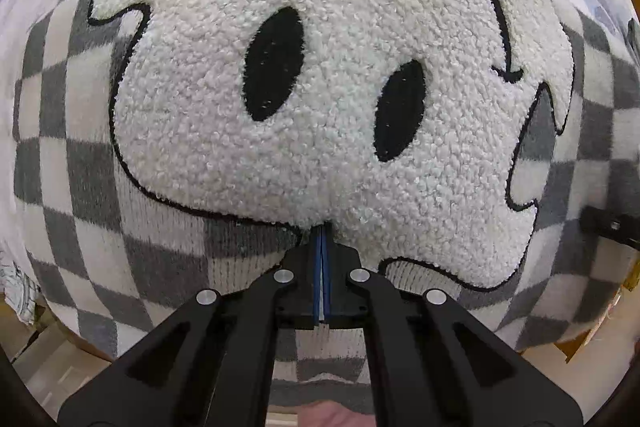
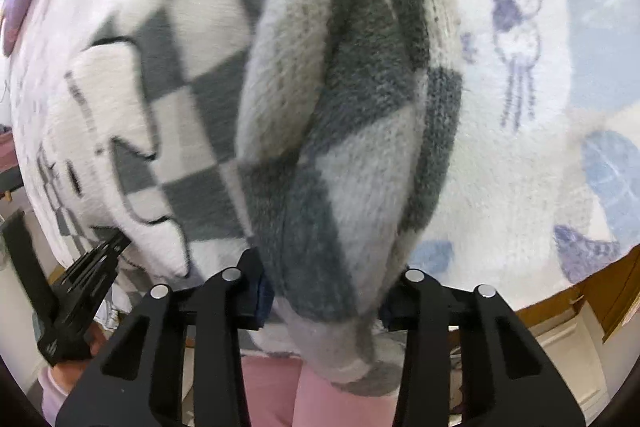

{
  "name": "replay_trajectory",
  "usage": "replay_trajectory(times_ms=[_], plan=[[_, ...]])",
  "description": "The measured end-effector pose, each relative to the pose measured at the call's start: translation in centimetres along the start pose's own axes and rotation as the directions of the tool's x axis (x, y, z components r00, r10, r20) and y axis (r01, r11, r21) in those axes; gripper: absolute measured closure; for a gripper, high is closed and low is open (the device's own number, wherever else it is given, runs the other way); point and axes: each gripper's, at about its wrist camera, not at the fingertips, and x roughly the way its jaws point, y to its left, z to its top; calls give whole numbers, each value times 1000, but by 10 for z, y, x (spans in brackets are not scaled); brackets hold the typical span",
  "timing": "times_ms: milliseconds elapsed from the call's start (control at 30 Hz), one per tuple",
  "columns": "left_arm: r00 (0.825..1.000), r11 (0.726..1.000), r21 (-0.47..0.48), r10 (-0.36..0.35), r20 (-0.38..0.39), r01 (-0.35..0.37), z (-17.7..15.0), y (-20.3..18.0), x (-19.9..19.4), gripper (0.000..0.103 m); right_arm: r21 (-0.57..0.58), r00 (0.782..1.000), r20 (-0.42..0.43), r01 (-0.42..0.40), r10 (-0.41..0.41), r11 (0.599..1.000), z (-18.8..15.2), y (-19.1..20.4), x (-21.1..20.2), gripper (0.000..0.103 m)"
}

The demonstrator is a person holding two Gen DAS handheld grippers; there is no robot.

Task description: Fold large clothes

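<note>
A grey-and-white checked knit sweater [image 1: 80,163] lies spread on a bed, with a large white fleece face patch [image 1: 340,67] on its front that has two black oval eyes. My left gripper [image 1: 323,231] points down at the patch's near edge, and its blue pads are shut together on a puckered pinch of the sweater. In the right wrist view a thick rolled sleeve [image 2: 332,147] of the sweater hangs lifted. My right gripper [image 2: 324,299] is shut on that sleeve, which fills the gap between the jaws. The left gripper [image 2: 100,255] shows at lower left, held by a hand [image 2: 76,359].
A pale bed cover [image 2: 516,27] with blue and purple prints lies under the sweater. The bed's wooden edge [image 2: 600,291] runs along the lower right. The person's pink trousers [image 2: 280,387] stand close below the right gripper. Pale floor [image 1: 52,367] shows at lower left.
</note>
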Motion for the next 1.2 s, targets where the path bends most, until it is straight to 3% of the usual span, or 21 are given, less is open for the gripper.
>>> replay_trajectory(times_ms=[67, 100, 167, 233, 333, 433, 500, 633, 700, 800, 1033, 1200], plan=[[1000, 1000, -1, 1, 5, -1, 2, -4, 2, 102, -17, 999, 28, -15, 16, 1000, -11, 10, -12, 69], [1000, 1000, -3, 1, 4, -1, -10, -4, 1, 102, -34, 998, 49, -34, 36, 999, -28, 16, -19, 70], [1000, 1000, 2, 8, 6, -8, -21, -5, 1, 102, -71, 995, 79, -53, 58, 996, -30, 37, -39, 72], [1000, 1000, 11, 11, 12, -11, 18, -10, -9, 102, -104, 988, 120, -89, 101, 991, -48, 59, -57, 74], [1000, 1000, 16, -7, 30, 6, 20, -20, -14, 102, -128, 968, 187, -143, 165, 981, -52, 90, -85, 75], [998, 998, 28, -52, 44, 50, 10, -6, -10, 102, -200, 953, 243, -135, 183, 970, -60, 126, -115, 76], [994, 994, 35, -107, 36, 106, 10, 11, -10, 102, -221, 950, 252, -132, 187, 966, -62, 153, -120, 77], [967, 967, 5, -253, 43, 253, 1, 49, -31, 102, -265, 953, 258, -88, 158, 960, -38, 189, -132, 78], [973, 977, 24, -212, 96, 210, -9, 74, -52, 102, -267, 953, 255, -94, 165, 959, -37, 195, -135, 78], [965, 973, -9, -230, 124, 232, -20, 122, -72, 102, -332, 960, 248, -40, 128, 943, -46, 222, -137, 80], [964, 976, -81, -181, 195, 200, -44, 229, -106, 102, -455, 976, 175, -41, 134, 890, -60, 300, -100, 80], [969, 970, -157, -155, 194, 187, -70, 277, -135, 102, -578, 989, 80, -54, 122, 815, -67, 355, -59, 80]])
